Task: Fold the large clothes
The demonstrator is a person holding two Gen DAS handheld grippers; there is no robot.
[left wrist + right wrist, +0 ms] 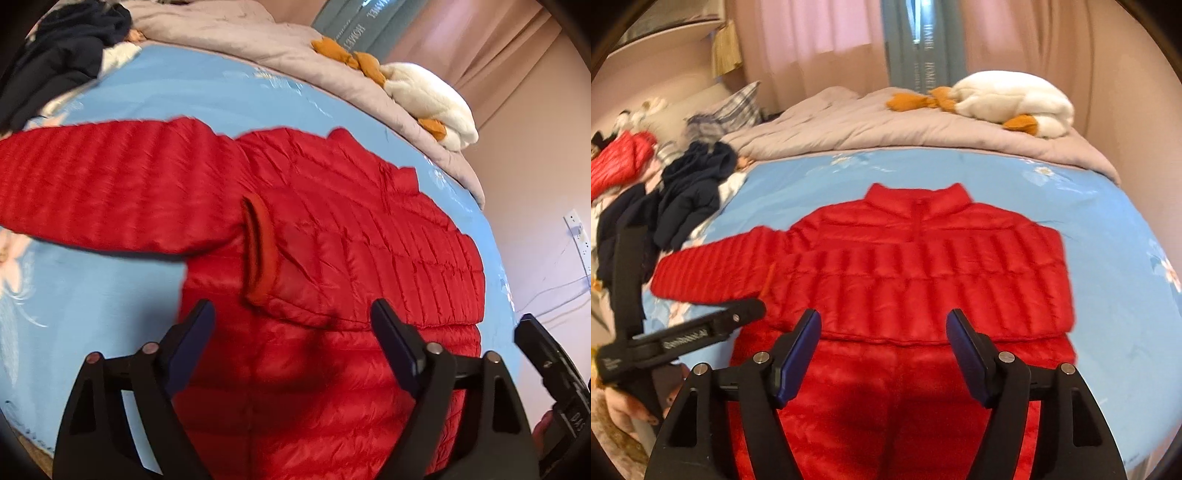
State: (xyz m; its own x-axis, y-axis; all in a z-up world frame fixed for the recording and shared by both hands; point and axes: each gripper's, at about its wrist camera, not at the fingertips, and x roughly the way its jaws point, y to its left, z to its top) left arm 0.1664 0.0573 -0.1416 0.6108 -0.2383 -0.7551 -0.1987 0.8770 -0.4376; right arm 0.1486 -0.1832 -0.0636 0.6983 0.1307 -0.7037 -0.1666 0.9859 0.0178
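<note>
Red jacket [923,266] lying flat on blue sheet [1108,206], one sleeve folded over its front, other spread sideways, left gripper [291,325] hovering above jacket, jaws wide, gripping nothing, right gripper [882,332] likewise, plush goose [1008,99] beyond jacket's collar

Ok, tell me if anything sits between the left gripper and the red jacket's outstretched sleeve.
Nothing visible does. The left gripper hovers open over the red jacket, and the sleeve lies flat on bare blue sheet. The dark clothes pile sits beyond it.
</note>
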